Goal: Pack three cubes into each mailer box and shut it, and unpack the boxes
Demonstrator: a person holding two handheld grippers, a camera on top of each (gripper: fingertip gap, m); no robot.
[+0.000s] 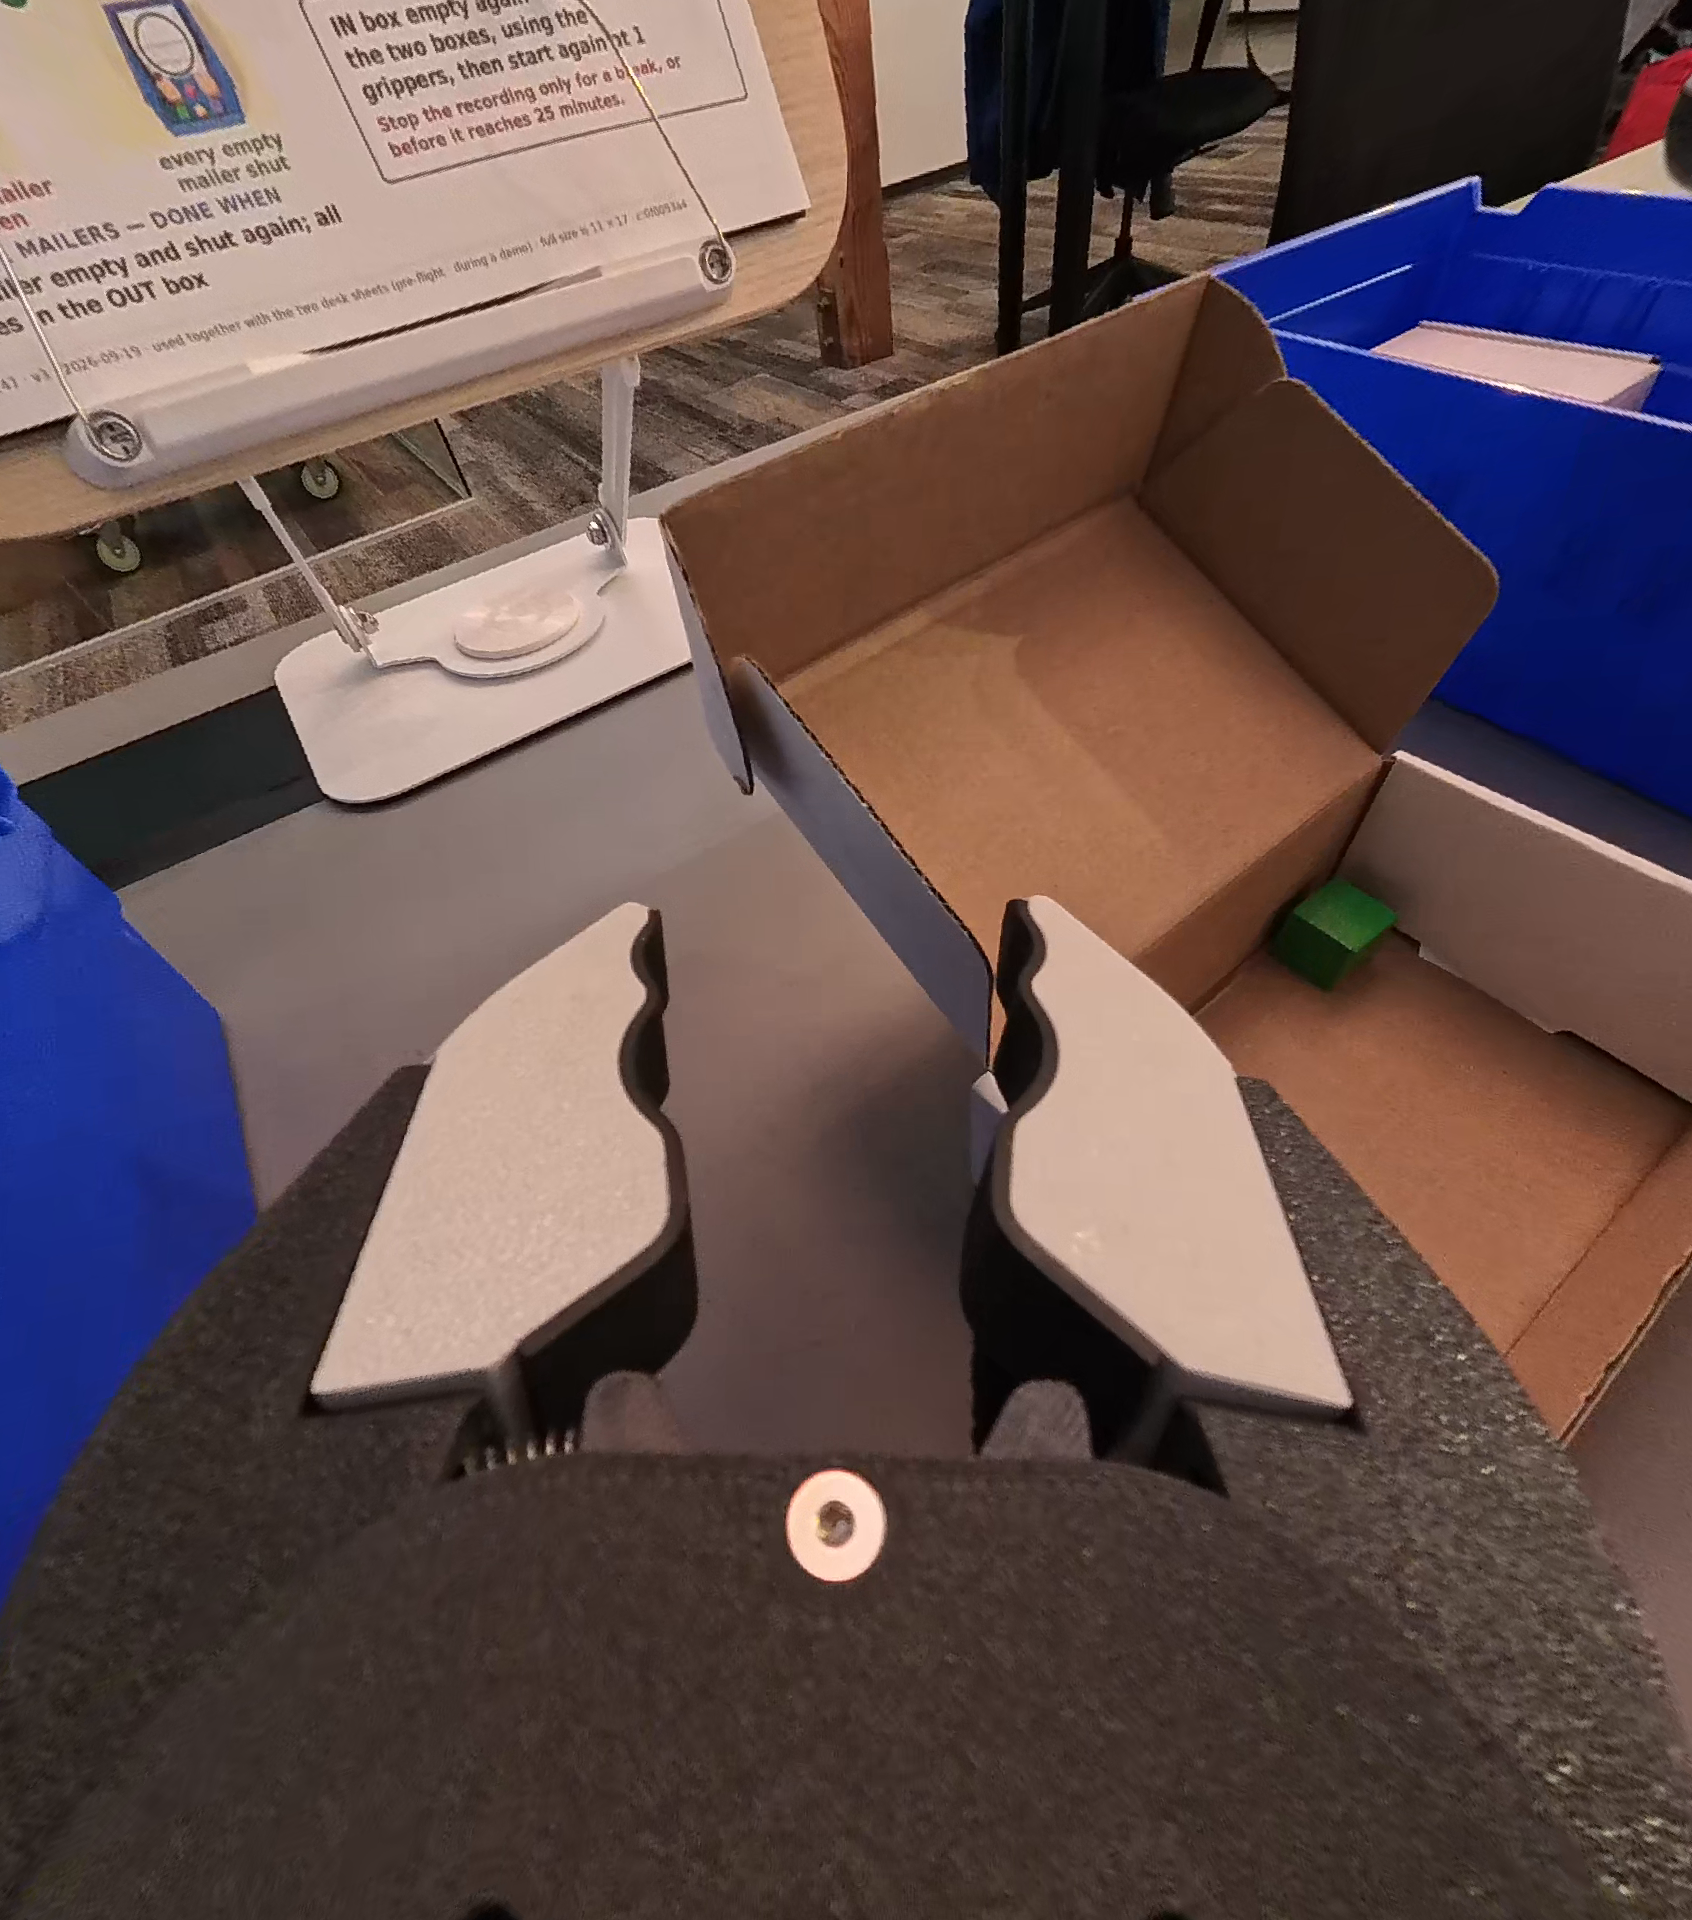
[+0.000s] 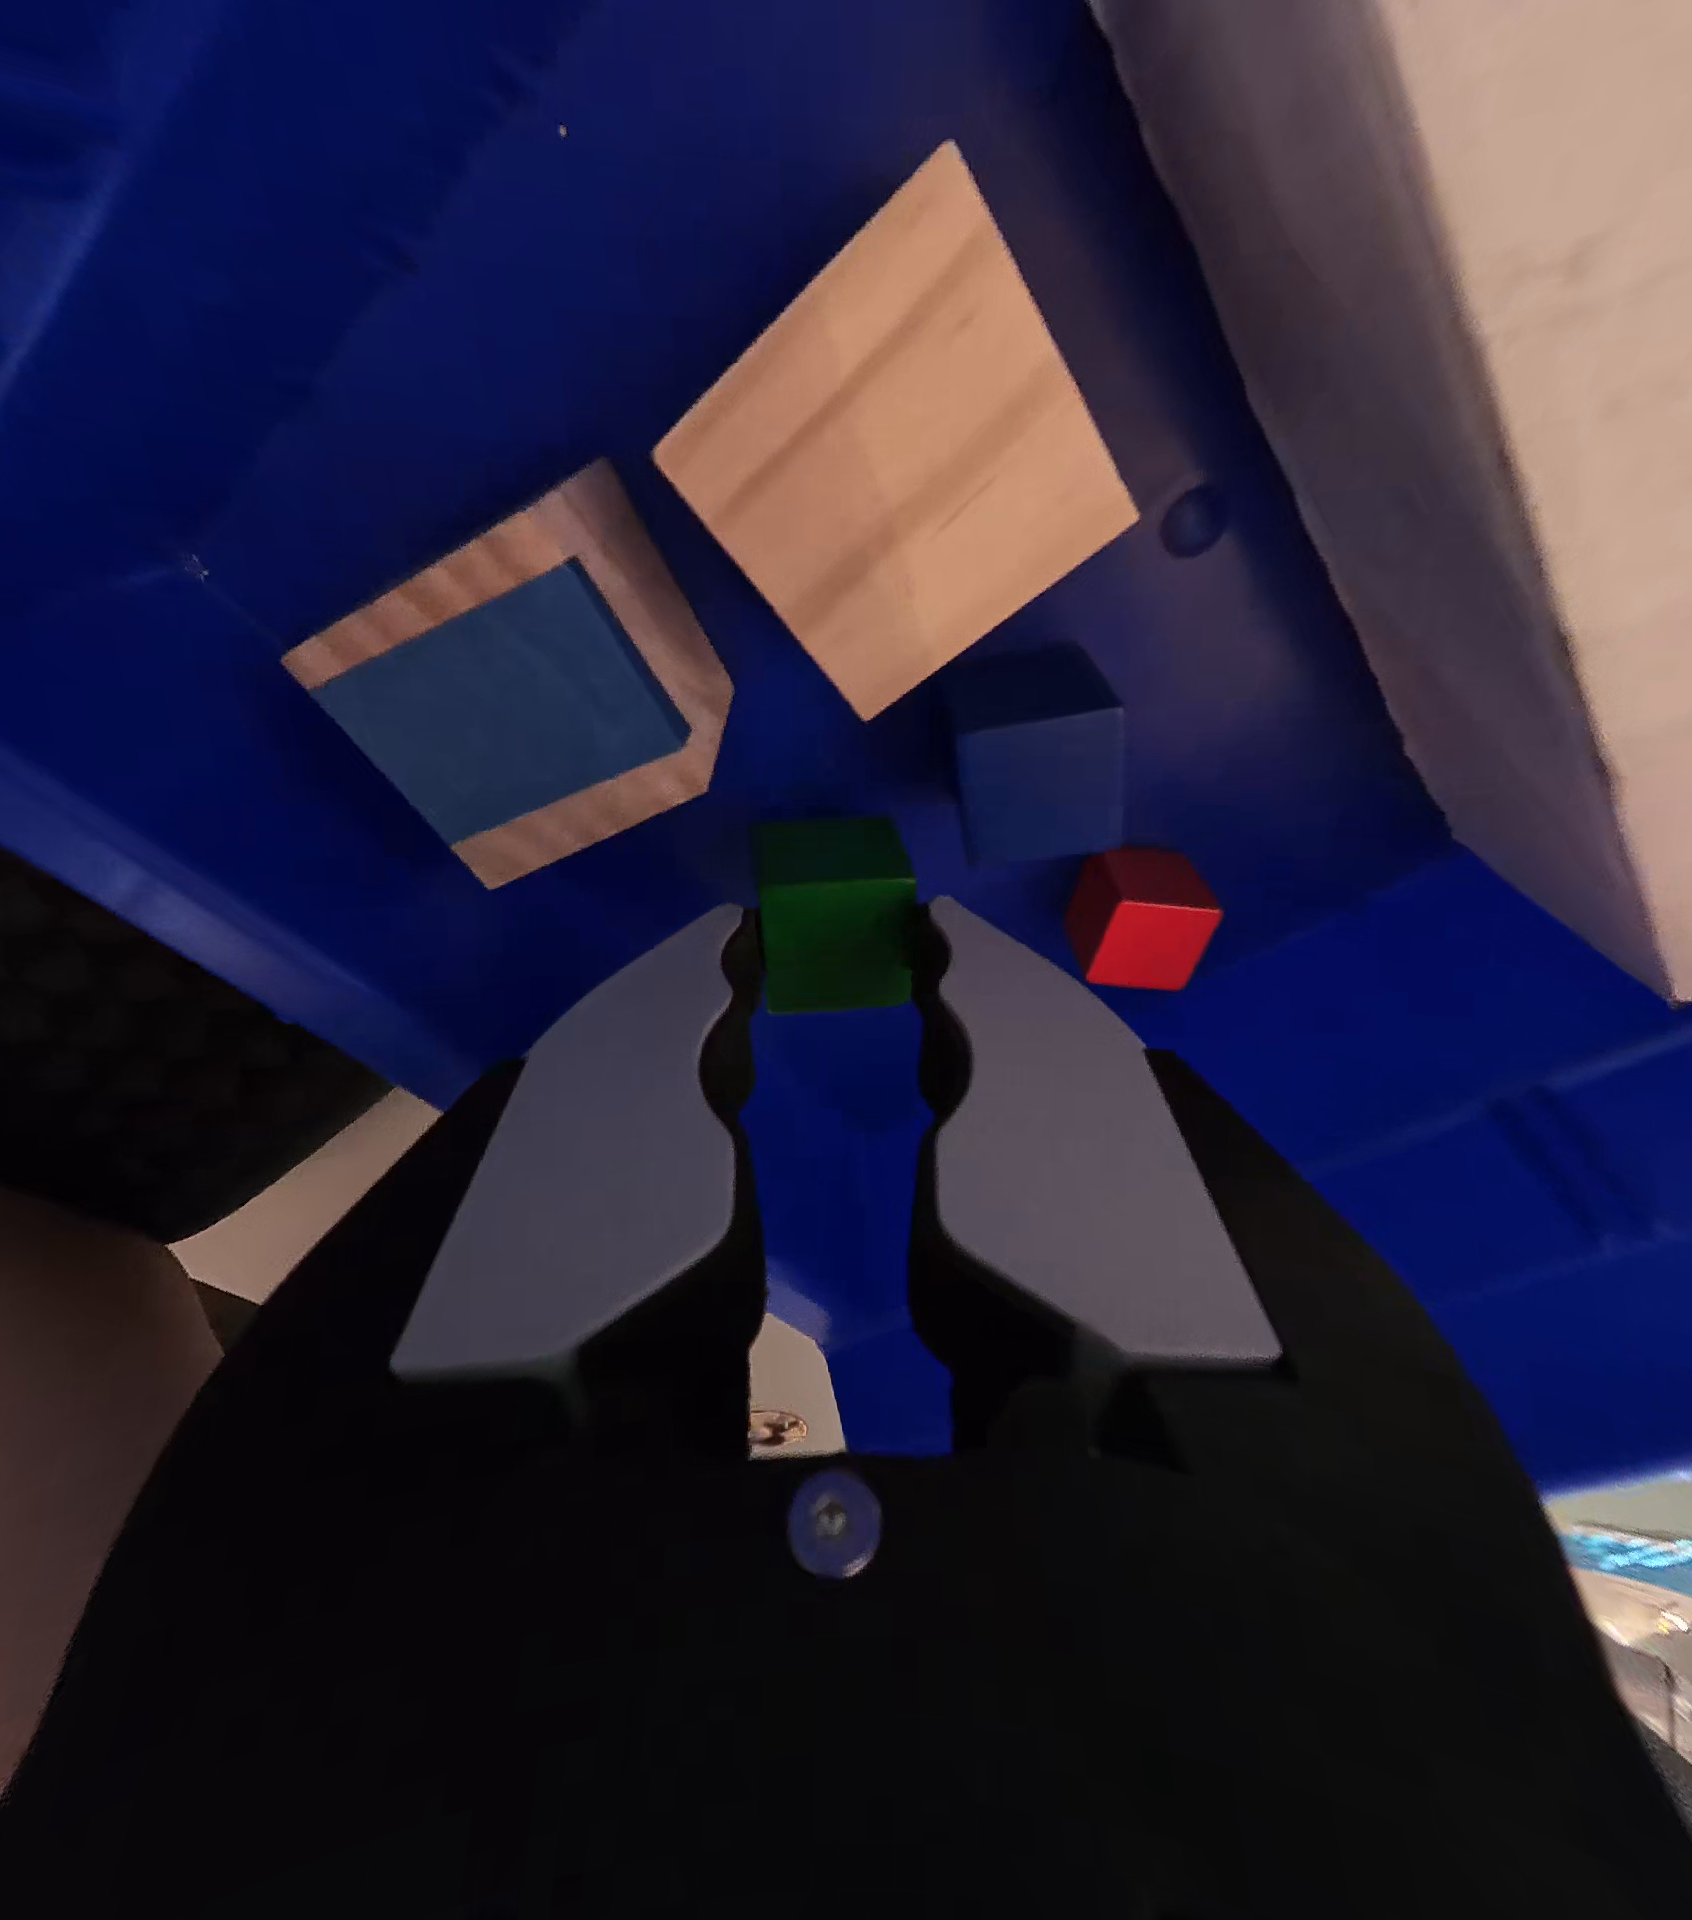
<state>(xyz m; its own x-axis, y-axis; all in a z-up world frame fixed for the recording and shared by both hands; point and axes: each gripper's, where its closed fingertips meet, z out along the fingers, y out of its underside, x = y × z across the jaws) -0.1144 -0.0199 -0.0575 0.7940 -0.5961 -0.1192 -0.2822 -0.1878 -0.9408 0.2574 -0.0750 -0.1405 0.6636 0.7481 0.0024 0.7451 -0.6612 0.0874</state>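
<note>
A: Start at the right gripper [image 2: 834, 914]. What has it got?

B: Its tips sit either side of a green cube [image 2: 834, 914] on the floor of the blue bin [image 2: 198, 312]. The fingers [image 2: 613, 1143] look pressed to the cube's side faces, so I judge it clamped, though the picture is blurred.

A: And around that cube?

B: Just right of it, a small red cube [image 2: 1145, 920]. Beyond it, a blue cube [image 2: 1037, 758], a larger blue-faced wooden block [image 2: 509, 696] and a plain wooden block [image 2: 894, 436]. A closed white box [image 2: 1507, 436] lies farther right.

A: The left gripper [image 1: 829, 961]?

B: Spread wide, holding nothing, beside the side flap of the open mailer box [image 1: 1081, 707], which already has another green cube [image 1: 1332, 933] inside.

A: How to do this well?

B: Lift straight up so the red cube isn't dragged, keep the squeeze even on flat faces, then carry it to the mailer and release low inside. The left one could steady the flap.
</note>
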